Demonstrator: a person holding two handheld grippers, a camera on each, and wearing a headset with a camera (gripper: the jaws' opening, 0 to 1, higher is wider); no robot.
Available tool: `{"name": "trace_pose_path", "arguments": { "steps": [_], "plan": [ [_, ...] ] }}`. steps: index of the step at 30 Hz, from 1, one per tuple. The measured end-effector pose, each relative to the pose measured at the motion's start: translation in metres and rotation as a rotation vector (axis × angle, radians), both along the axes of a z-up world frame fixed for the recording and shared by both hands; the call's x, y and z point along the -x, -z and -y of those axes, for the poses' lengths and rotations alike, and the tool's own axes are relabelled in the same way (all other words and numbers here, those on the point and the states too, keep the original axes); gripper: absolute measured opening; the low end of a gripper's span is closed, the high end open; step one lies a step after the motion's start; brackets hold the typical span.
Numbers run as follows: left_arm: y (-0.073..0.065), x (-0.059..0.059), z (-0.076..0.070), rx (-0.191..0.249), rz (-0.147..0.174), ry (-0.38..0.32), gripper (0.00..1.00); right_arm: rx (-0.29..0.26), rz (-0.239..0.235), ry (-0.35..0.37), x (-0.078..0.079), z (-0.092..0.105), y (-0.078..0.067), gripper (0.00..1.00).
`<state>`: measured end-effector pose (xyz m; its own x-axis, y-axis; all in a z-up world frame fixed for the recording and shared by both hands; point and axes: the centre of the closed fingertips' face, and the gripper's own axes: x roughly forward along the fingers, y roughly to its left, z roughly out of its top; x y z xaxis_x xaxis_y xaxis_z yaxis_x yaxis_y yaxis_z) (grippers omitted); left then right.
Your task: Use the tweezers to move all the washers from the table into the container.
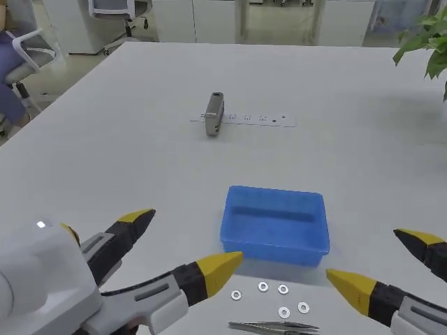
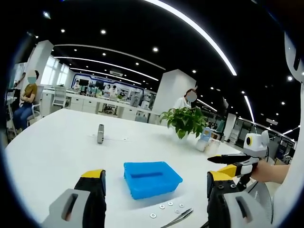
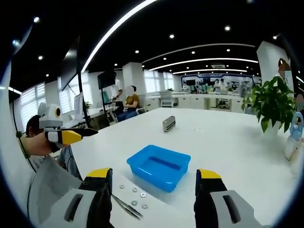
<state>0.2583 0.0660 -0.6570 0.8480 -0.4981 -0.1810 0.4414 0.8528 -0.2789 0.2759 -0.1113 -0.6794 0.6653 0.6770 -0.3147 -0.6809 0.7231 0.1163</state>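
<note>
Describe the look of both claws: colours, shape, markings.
The left claw and right claw match. Each has two tapering black jaws capped with yellow tips, set on light grey bases with slot-shaped cut-outs. No cables or printed markings are visible.

wide bare table [image 1: 105,160] left, right and beyond the blue container [image 1: 276,223], its top open from above. the washers [image 1: 283,289] lie loose just before its near wall, with the tweezers [image 1: 272,325] close beside them. left gripper [image 1: 190,239] and right gripper [image 1: 369,256] flank that patch, jaws spread. a metal block [image 1: 214,114] stands well behind, a plant [image 1: 426,45] far right.
</note>
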Motion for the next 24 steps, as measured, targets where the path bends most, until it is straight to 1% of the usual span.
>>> {"name": "trace_pose_path", "arguments": {
  "steps": [7, 8, 10, 11, 12, 13, 14, 15, 16, 17, 18, 20, 21, 22, 24],
  "plan": [
    [0.004, -0.004, 0.006, -0.020, -0.009, 0.042, 0.88, -0.001, -0.008, 0.002, -0.001, 0.000, 0.004, 0.66],
    [0.005, -0.004, 0.007, -0.027, -0.012, 0.051, 0.87, 0.001, -0.008, 0.002, -0.001, 0.000, 0.005, 0.65],
    [0.010, -0.003, 0.010, -0.054, -0.023, 0.078, 0.85, 0.014, -0.005, -0.007, 0.000, -0.001, 0.007, 0.62],
    [0.015, -0.001, 0.012, -0.082, -0.036, 0.105, 0.83, 0.025, -0.008, -0.021, 0.002, -0.002, 0.010, 0.60],
    [0.019, 0.000, 0.012, -0.104, -0.044, 0.114, 0.80, 0.035, -0.014, -0.033, 0.003, -0.003, 0.012, 0.58],
    [0.021, 0.001, 0.014, -0.116, -0.050, 0.126, 0.74, 0.046, -0.022, -0.047, 0.005, -0.005, 0.015, 0.55],
    [0.026, 0.004, 0.018, -0.123, -0.067, 0.163, 0.70, 0.064, -0.028, -0.070, 0.008, -0.007, 0.019, 0.51],
    [0.029, 0.006, 0.019, -0.124, -0.079, 0.172, 0.66, 0.070, -0.031, -0.079, 0.010, -0.007, 0.021, 0.47],
    [0.036, 0.009, 0.023, -0.132, -0.109, 0.205, 0.61, 0.090, -0.048, -0.113, 0.015, -0.010, 0.026, 0.43],
    [0.040, 0.011, 0.027, -0.141, -0.121, 0.235, 0.57, 0.102, -0.052, -0.132, 0.017, -0.012, 0.029, 0.40],
    [0.048, 0.014, 0.029, -0.161, -0.147, 0.267, 0.54, 0.124, -0.061, -0.164, 0.021, -0.016, 0.034, 0.35],
    [0.060, 0.016, 0.029, -0.212, -0.170, 0.296, 0.47, 0.151, -0.069, -0.202, 0.024, -0.021, 0.041, 0.32],
    [0.064, 0.018, 0.032, -0.228, -0.177, 0.326, 0.43, 0.163, -0.079, -0.221, 0.026, -0.023, 0.044, 0.30],
    [0.072, 0.021, 0.034, -0.267, -0.196, 0.367, 0.39, 0.182, -0.088, -0.241, 0.027, -0.026, 0.049, 0.30],
    [0.080, 0.022, 0.036, -0.332, -0.197, 0.412, 0.32, 0.215, -0.103, -0.283, 0.030, -0.030, 0.057, 0.28]
  ]
}}
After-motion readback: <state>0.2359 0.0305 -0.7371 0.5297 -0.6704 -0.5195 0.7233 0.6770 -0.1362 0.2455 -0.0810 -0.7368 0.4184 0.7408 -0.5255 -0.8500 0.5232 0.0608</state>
